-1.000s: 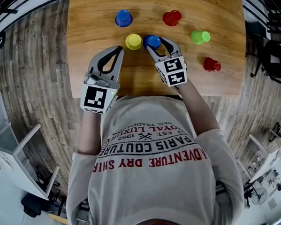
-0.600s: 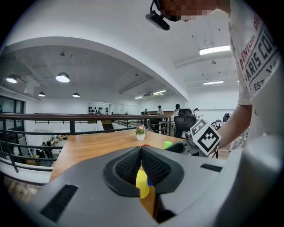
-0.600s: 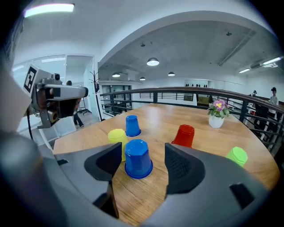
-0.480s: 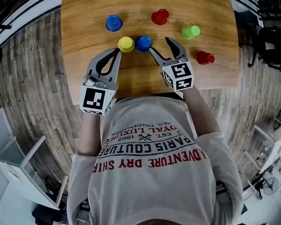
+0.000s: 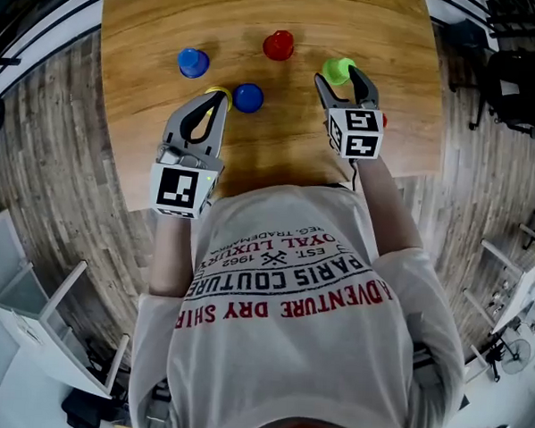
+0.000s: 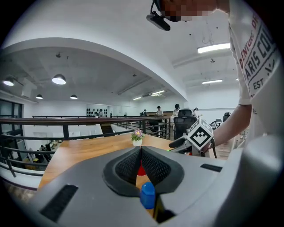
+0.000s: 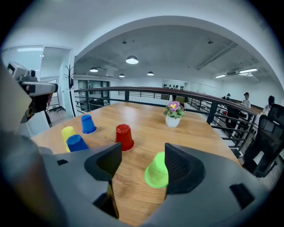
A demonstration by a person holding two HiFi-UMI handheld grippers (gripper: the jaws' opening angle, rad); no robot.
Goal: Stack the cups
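Note:
Several small cups stand upside down on the wooden table (image 5: 146, 149): a blue cup (image 5: 193, 62), a red cup (image 5: 278, 45), a second blue cup (image 5: 248, 98) and, beside it, a yellow cup (image 5: 215, 90) half hidden by my left gripper (image 5: 222, 97). A green cup (image 5: 338, 71) lies tilted. My right gripper (image 5: 340, 78) is open around it. In the right gripper view the green cup (image 7: 157, 170) sits against the right jaw, well apart from the left one. My left gripper (image 6: 140, 150) is shut with nothing in it. A sliver of another red cup (image 5: 383, 122) shows beside the right gripper's marker cube.
A small white pot of flowers (image 7: 172, 116) stands at the far side of the table. A dark railing (image 7: 133, 92) runs behind the table. The near table edge lies just under both grippers, with plank floor on either side.
My right gripper left the blue cup, swung right to the green cup and its jaws stand wider. The left gripper has stayed put. The head view shifted slightly.

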